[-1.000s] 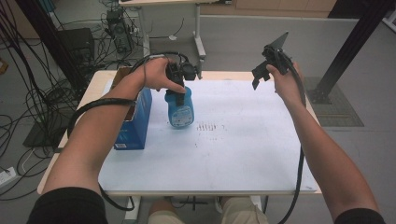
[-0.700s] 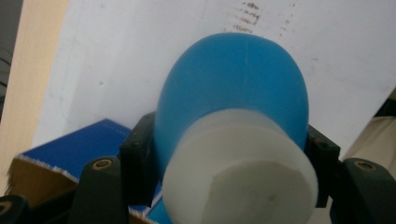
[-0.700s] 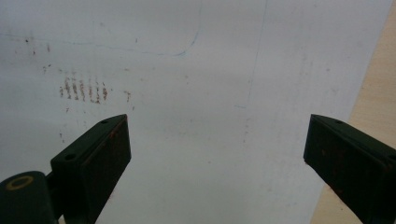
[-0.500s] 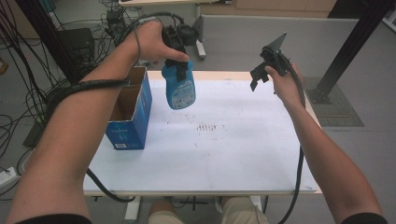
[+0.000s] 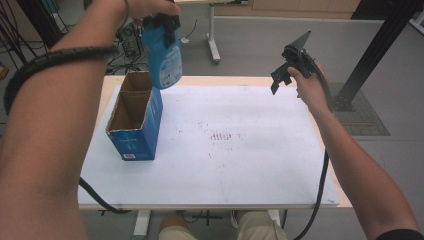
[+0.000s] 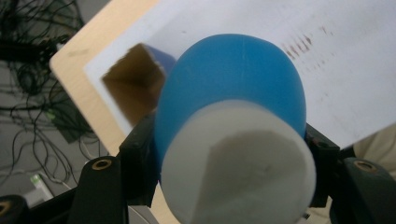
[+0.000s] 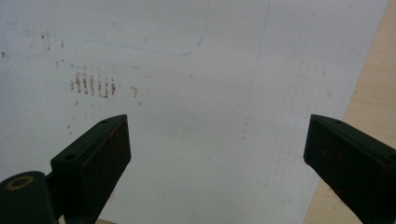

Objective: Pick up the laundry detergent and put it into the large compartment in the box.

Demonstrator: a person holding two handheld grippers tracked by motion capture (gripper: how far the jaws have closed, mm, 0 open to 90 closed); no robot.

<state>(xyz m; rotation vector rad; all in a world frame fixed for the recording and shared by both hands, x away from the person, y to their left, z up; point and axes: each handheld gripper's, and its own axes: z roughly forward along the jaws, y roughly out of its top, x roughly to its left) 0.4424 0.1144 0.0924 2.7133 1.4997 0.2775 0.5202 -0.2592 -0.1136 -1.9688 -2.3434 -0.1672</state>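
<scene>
A: How do the left tongs (image 6: pixel 229 163) stand?

B: Clamped on a blue bottle (image 5: pixel 163 52), one black jaw pressed to each side just below its white cap (image 6: pixel 238 163). The bottle hangs upright in the air, well above the counter (image 5: pixel 260 165).

A: Where exactly?

B: In the high view it hangs over the far left corner, above an open blue cardboard box (image 5: pixel 134 122) that stands on the counter's white sheet.

A: And the right tongs (image 5: pixel 281 76)?

B: Spread wide, nothing between the jaws. They hover over the counter's far right edge, pointing down at the stained white sheet (image 7: pixel 187 93).
</scene>
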